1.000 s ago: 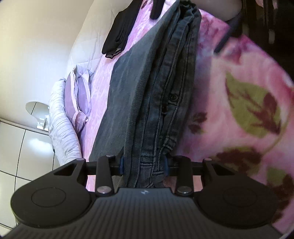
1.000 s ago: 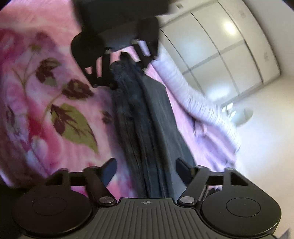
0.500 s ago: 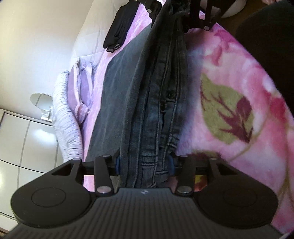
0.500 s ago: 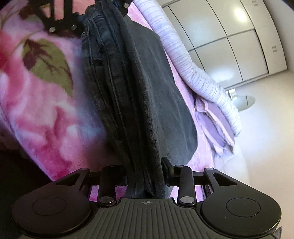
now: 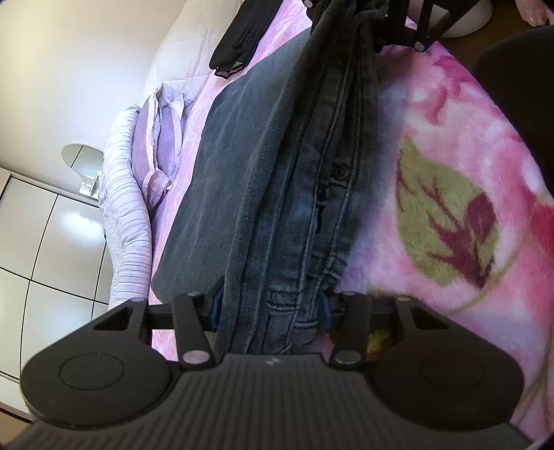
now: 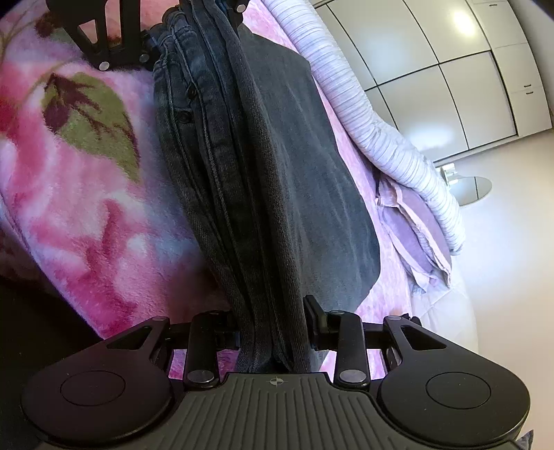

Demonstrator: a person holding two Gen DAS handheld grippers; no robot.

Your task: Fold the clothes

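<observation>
Jeans (image 5: 294, 194), bunched lengthwise, stretch between my two grippers above the pink floral blanket (image 5: 450, 207); my left gripper (image 5: 268, 308) clamps the waistband end, my right gripper (image 6: 273, 332) pinches the opposite end, facing it.

right gripper (image 6: 273, 332) now clamped on jeans (image 6: 242, 173)

My right gripper (image 6: 273, 337) clamps folded dark jeans (image 6: 249, 180) at lower centre; the left gripper (image 6: 194, 20) grips them upper left; pink floral blanket (image 6: 69, 194) lies left.
</observation>
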